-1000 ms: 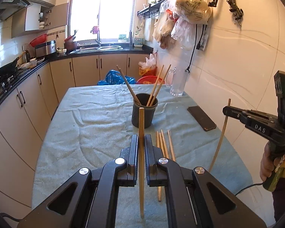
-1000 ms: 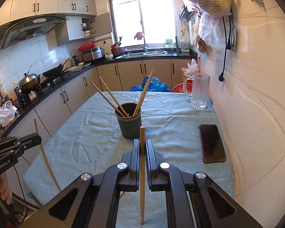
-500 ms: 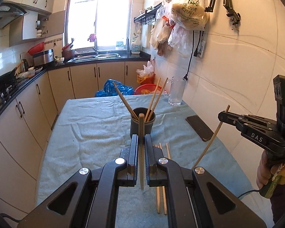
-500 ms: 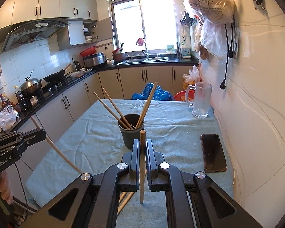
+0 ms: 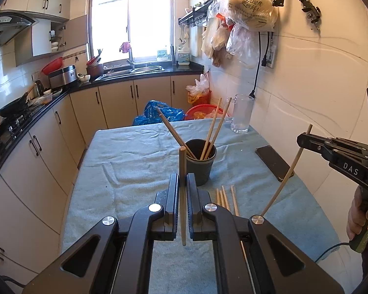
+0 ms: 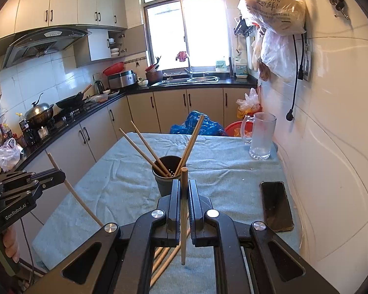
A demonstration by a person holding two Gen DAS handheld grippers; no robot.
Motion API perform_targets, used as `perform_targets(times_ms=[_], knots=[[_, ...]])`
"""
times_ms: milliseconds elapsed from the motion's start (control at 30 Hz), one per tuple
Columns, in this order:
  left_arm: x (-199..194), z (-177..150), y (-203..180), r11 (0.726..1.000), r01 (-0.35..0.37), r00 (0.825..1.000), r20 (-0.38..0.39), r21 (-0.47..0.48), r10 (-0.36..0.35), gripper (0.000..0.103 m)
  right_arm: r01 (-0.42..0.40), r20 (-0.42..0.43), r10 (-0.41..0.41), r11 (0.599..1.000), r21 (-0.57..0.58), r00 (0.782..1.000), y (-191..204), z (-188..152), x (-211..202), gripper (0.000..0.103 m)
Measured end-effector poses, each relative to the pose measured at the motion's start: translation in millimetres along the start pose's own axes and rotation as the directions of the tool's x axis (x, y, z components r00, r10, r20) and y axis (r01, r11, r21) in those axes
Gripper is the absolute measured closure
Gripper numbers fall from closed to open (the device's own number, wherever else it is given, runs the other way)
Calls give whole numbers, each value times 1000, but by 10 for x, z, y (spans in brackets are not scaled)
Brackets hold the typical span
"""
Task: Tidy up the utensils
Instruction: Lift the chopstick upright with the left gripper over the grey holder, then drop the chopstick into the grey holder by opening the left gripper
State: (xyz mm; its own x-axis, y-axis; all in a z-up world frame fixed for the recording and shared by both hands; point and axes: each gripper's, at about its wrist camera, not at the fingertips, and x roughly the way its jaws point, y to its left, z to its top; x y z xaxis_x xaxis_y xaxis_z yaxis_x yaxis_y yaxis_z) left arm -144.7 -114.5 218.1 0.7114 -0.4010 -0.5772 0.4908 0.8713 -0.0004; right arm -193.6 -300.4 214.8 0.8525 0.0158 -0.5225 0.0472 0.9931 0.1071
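A dark holder cup (image 5: 200,165) stands mid-table with three chopsticks leaning in it. My left gripper (image 5: 182,178) is shut on one wooden chopstick (image 5: 183,210), held upright just left of the cup and nearer to me. Several loose chopsticks (image 5: 224,198) lie on the cloth beside it. My right gripper (image 6: 183,183) is shut on another chopstick (image 6: 183,220), in line with the cup (image 6: 164,181). Each gripper shows in the other's view, the right gripper (image 5: 304,140) at the right, the left gripper (image 6: 59,175) at the left, each with its chopstick slanting down.
The table under a teal cloth (image 6: 105,188) runs along a tiled wall on the right. A black phone (image 6: 276,205) and a glass mug (image 6: 261,137) sit by that wall. Kitchen cabinets (image 6: 68,142) line the left side, and a blue bag (image 5: 157,115) lies beyond the far edge.
My left gripper has risen and drifted, so the cup now sits right of its chopstick. Both held chopsticks slant more than before. Both grips stay shut.
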Motion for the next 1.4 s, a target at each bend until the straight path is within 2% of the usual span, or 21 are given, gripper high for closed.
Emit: perform_targets(times_ms=[267,500,600,767,900,1033,1200,1400], knots=[[11,215,7,1000,29,999,15,10,-29,97,-16,0,16,1000,11,1000,11,201,163,97],[-87,723,6,999,44,993,112,19,-46,97,-39,56,37,998,47,998,-10,540,264,97],[-41,959,21,997,70,989,133,-9,-69,97,-63,86,57,995,73,995,-29,717,324,97],[141,1344,61,996,72,980,192,-61,-59,97,-84,146,70,992,93,987,-22,1001,415,97],[439,1559,140,984,127,980,169,-124,-105,97,-84,189,64,992,97,980,-20,1186,522,97],[841,1607,133,979,134,987,114,-154,-117,97,-30,201,14,996,80,979,16,1214,735,97],[1344,1479,92,985,92,996,22,-149,-89,97,-33,130,20,994,101,991,-44,1126,1121,96],[1625,1355,70,989,74,997,-28,-131,-78,97,-52,47,45,988,148,998,-192,1062,1497,96]])
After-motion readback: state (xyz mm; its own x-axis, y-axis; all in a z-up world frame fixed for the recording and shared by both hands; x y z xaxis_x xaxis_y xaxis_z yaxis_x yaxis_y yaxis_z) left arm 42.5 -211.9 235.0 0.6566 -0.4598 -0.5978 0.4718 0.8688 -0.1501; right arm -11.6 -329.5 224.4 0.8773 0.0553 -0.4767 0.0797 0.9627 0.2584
